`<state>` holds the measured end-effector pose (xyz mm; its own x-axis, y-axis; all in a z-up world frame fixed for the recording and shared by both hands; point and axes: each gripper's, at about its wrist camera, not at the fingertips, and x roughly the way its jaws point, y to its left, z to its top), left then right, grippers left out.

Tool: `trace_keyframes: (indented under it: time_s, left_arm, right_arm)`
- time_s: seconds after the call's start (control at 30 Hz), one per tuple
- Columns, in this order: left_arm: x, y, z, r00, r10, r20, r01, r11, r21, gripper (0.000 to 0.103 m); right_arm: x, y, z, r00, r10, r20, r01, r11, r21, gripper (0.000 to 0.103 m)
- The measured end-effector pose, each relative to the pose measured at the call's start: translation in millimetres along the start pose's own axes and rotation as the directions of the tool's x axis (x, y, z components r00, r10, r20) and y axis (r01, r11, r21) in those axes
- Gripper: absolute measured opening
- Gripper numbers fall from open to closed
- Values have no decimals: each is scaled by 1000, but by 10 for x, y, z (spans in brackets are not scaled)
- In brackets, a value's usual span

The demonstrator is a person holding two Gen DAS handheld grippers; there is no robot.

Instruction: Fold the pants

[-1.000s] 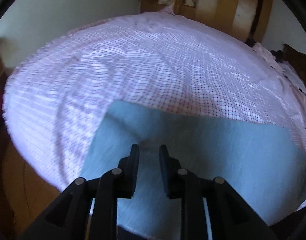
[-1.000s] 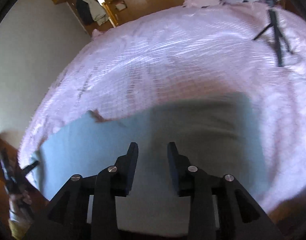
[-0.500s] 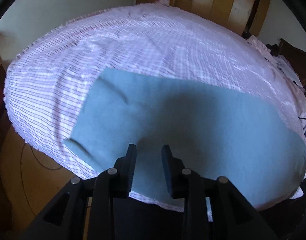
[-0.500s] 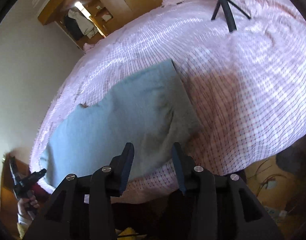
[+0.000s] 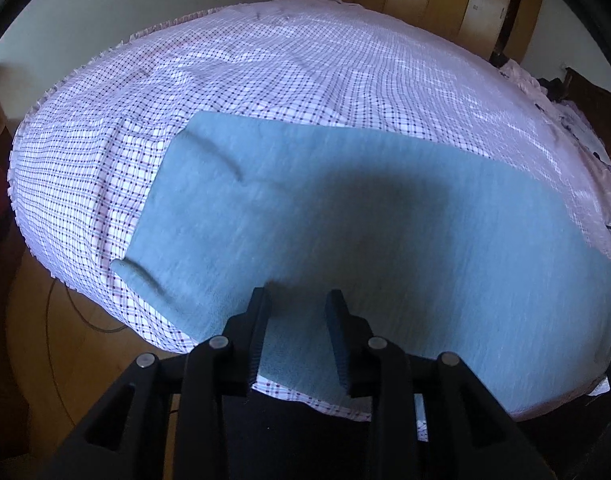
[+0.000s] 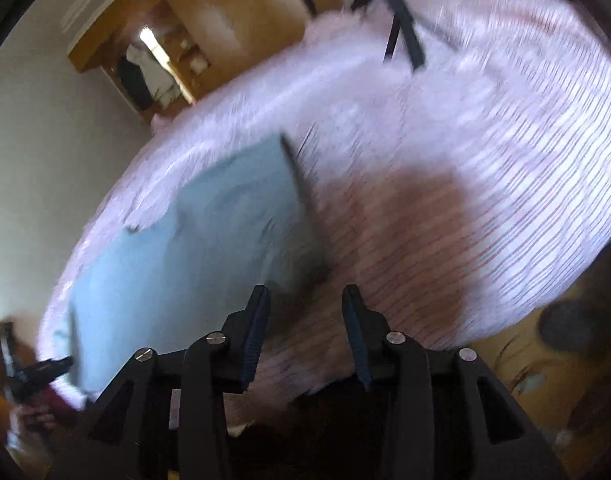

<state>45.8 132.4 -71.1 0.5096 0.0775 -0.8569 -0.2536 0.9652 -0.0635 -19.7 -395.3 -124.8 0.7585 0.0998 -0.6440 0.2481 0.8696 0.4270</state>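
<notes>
The left gripper hovers over the near edge of the pants, its 2 fingers opening with nothing pinched. The pants lie flat in a long strip on the bed, likely laid out for another fold. The right gripper is closing, empty, near their right end.

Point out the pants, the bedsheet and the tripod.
pants [image 5: 345, 216]: left wrist view, on the middle of the flat blue cloth.
bedsheet [image 5: 305, 60]: left wrist view, on a bare checked part beyond the pants.
tripod [image 6: 407, 32]: right wrist view, on a blurred dark leg above the bed.
</notes>
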Motion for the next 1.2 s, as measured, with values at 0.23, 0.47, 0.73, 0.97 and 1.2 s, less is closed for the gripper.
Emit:
trace_keyframes:
  time_s: [0.23, 0.47, 0.73, 0.97, 1.2]
  left_arm:
    - [30, -28, 21, 1000, 21, -4, -21, 1000, 4, 32]
    - [43, -20, 46, 1000, 28, -10, -28, 1000, -1, 32]
    - [46, -20, 35, 1000, 28, -6, -28, 1000, 7, 32]
    - [49, -19, 32, 1000, 28, -7, -28, 1000, 7, 32]
    - [62, 14, 45, 1000, 14, -9, -14, 1000, 2, 32]
  right_arm:
    - [137, -118, -22, 999, -43, -30, 41, 997, -58, 10]
    - [101, 74, 54, 1000, -15, 14, 17, 992, -126, 10]
    - [226, 313, 87, 999, 47, 18, -43, 982, -183, 16]
    - [388, 188, 162, 991, 123, -47, -125, 991, -50, 29]
    - [416, 113, 207, 997, 49, -54, -48, 999, 11, 0]
